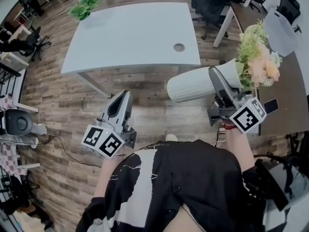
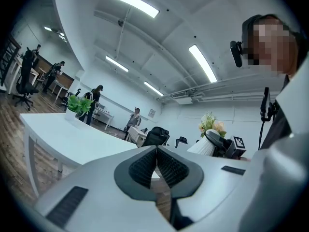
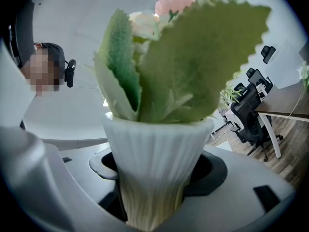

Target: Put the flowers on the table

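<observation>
A white ribbed vase (image 1: 193,85) of pink and cream flowers (image 1: 258,62) with green leaves hangs in the air, right of the white table (image 1: 130,33) and nearer me than its front right corner. My right gripper (image 1: 216,81) is shut on the vase body; in the right gripper view the vase (image 3: 157,163) fills the space between the jaws, under its leaves (image 3: 193,57). In the head view the vase looks tilted, flowers to the right. My left gripper (image 1: 124,94) is shut and empty, held low before the table's front edge. From the left gripper (image 2: 157,153) the vase (image 2: 205,146) shows at right.
A small green plant (image 1: 84,5) stands on the table's far left corner. A dark desk (image 1: 289,91) with a phone (image 1: 271,105) lies to the right, office chairs (image 1: 217,4) behind it. Wooden floor surrounds the table. Several people stand far off in the left gripper view.
</observation>
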`<act>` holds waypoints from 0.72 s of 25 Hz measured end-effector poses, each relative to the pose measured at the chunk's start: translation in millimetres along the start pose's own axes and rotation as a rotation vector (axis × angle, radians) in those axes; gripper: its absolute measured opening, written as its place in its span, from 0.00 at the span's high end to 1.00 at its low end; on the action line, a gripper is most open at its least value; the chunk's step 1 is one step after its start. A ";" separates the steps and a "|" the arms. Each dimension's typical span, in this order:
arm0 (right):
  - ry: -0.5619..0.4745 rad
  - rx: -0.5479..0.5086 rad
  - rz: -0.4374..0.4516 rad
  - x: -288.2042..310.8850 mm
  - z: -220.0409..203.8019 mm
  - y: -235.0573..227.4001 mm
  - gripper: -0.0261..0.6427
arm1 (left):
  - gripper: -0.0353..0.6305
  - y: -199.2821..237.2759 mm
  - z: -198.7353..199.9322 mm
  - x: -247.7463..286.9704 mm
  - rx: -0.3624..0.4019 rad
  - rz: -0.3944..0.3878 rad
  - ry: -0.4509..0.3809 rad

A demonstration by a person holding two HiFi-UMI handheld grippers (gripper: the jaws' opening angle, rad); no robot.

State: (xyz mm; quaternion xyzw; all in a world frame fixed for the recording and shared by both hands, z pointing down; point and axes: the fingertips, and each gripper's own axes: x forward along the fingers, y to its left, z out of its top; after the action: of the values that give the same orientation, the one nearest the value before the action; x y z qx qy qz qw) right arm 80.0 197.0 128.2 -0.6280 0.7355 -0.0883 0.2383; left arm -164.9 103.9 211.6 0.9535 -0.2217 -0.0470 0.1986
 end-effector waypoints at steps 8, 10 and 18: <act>0.022 -0.001 0.036 47.2 6.5 -51.9 0.44 | 0.92 9.9 3.7 54.9 -0.033 0.009 -0.036; 0.019 0.015 0.043 55.9 5.6 -60.2 0.44 | 0.92 13.2 2.1 61.8 -0.040 0.018 -0.033; 0.038 0.061 0.055 87.1 -9.9 -80.7 0.44 | 0.92 31.0 -0.8 79.2 -0.047 0.049 0.005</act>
State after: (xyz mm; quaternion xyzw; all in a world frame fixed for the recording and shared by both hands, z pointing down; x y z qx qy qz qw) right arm 138.0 95.4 150.6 -0.5984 0.7538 -0.1160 0.2455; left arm -106.2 43.8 224.6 0.9429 -0.2435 -0.0448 0.2228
